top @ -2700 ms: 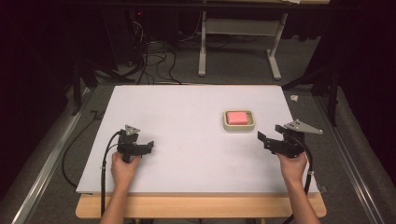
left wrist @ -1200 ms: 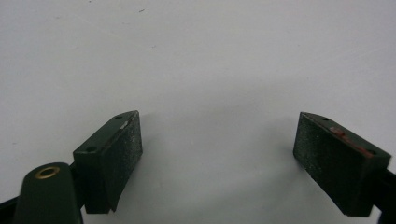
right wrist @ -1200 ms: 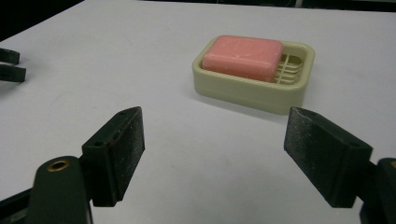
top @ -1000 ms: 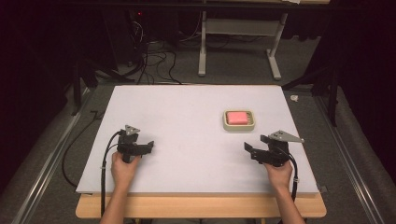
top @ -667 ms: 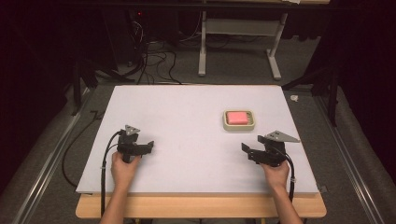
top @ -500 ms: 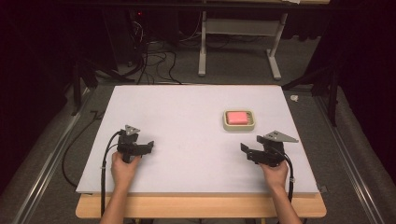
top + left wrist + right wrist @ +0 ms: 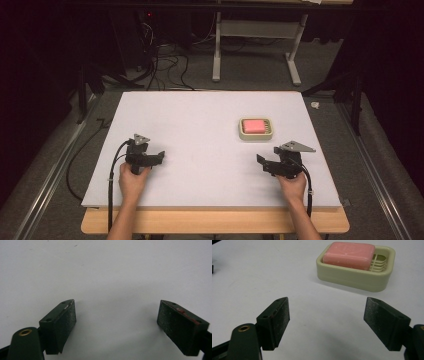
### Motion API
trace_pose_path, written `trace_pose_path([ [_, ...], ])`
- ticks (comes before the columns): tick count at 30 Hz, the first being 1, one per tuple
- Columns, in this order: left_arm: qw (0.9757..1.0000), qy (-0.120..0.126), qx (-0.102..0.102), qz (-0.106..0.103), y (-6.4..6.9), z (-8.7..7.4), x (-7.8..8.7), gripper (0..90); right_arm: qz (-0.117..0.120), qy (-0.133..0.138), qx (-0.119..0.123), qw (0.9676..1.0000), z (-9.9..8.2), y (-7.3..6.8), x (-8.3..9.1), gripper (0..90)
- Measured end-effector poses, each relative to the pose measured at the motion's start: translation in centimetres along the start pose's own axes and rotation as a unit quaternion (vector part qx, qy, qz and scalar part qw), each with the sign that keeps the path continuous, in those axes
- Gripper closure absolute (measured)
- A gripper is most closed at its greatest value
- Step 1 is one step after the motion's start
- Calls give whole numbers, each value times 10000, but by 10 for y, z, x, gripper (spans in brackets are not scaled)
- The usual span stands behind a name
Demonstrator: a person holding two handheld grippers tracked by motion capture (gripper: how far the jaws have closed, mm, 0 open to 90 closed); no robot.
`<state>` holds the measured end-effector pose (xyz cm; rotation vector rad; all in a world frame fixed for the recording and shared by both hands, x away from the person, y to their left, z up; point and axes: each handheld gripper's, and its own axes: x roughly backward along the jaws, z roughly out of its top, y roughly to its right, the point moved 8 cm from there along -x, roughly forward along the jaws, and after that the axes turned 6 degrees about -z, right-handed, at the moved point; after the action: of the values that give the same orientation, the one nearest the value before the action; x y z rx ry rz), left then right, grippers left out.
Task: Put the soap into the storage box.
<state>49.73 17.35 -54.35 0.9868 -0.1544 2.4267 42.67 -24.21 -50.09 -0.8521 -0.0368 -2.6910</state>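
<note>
A pink bar of soap [image 7: 255, 125] [image 7: 349, 255] lies in a cream soap dish [image 7: 242, 133] [image 7: 354, 277] on the right half of the white table top [image 7: 200, 130]. My right gripper [image 7: 263, 163] [image 7: 325, 322] rests low near the front right, a short way in front of the dish, open with nothing between its jaws. Over at the front left my left gripper [image 7: 159, 157] [image 7: 116, 325] is also open over bare table top, jaws wide apart and empty.
The white top lies on a wooden table whose front edge [image 7: 215, 221] shows below it. Cables [image 7: 165, 65] and a metal table frame [image 7: 257, 35] stand on the dark floor beyond the far edge.
My right gripper has moved left and toward the front edge, away from the table's right side, turning to point left. The left gripper has stayed still.
</note>
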Motion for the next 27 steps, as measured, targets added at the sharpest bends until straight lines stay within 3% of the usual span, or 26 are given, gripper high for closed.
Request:
trace_pose_path([
  [27, 10000, -1, 1, 0, 0, 0, 0, 159, -365, -436, 221, 9981, -14, -1, -25, 223],
])
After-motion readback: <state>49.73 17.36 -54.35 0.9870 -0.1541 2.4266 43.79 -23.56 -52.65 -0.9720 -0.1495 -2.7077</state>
